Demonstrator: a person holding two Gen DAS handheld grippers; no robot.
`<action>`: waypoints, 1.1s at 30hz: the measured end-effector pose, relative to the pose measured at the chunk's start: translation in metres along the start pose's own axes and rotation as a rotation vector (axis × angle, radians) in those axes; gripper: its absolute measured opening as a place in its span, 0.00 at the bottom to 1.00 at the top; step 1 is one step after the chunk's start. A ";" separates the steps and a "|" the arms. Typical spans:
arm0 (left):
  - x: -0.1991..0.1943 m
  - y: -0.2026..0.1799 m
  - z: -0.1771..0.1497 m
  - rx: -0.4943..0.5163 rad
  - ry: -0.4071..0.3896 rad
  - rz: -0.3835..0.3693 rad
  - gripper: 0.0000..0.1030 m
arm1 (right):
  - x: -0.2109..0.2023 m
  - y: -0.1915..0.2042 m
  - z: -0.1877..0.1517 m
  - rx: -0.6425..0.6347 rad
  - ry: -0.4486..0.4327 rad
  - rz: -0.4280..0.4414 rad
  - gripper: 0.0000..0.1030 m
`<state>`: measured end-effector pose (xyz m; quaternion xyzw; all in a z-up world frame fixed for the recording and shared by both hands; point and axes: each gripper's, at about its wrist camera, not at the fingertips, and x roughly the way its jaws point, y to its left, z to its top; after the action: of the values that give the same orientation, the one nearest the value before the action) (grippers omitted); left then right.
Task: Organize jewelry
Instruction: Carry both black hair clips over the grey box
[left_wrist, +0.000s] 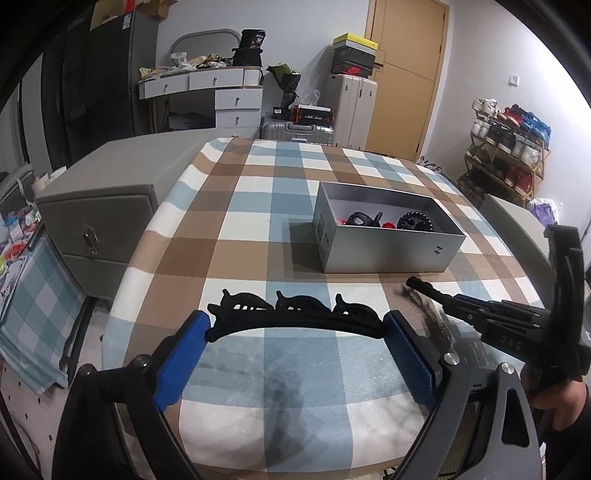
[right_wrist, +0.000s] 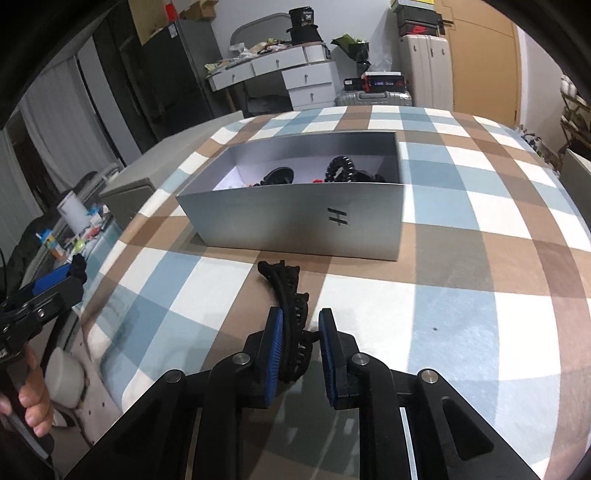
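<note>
A grey open box (left_wrist: 384, 247) stands on the checked tablecloth (left_wrist: 258, 206) and holds black hair accessories (left_wrist: 413, 221) with red bits. My left gripper (left_wrist: 295, 332) is shut on a curved black headband (left_wrist: 295, 314) with raised ornaments, held between its blue fingers (left_wrist: 181, 362) near the table's front edge. My right gripper (right_wrist: 301, 332) holds a black hair clip (right_wrist: 290, 314) between its blue pads (right_wrist: 275, 343), just in front of the box (right_wrist: 295, 218). The clip touches the left pad; a gap shows at the right pad. The right gripper shows in the left wrist view (left_wrist: 480, 310).
A grey drawer cabinet (left_wrist: 96, 214) stands left of the table. A shoe rack (left_wrist: 506, 147), suitcases (left_wrist: 351, 107) and a white desk (left_wrist: 207, 88) stand at the back by a wooden door (left_wrist: 406, 74). My left gripper appears at the left edge of the right wrist view (right_wrist: 55, 284).
</note>
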<state>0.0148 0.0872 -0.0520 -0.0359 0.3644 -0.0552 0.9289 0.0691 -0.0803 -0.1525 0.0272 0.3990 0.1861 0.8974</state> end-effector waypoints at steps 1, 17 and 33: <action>0.000 -0.002 0.001 0.004 0.000 0.000 0.89 | -0.003 -0.002 0.000 0.004 -0.005 0.004 0.18; 0.009 -0.040 0.030 0.104 -0.017 -0.007 0.89 | -0.047 -0.029 0.017 0.026 -0.127 0.064 0.18; 0.051 -0.050 0.084 0.113 -0.044 -0.069 0.89 | -0.049 -0.032 0.093 -0.040 -0.173 0.170 0.18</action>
<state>0.1053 0.0330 -0.0190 0.0029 0.3385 -0.1069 0.9349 0.1161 -0.1183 -0.0611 0.0589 0.3125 0.2662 0.9100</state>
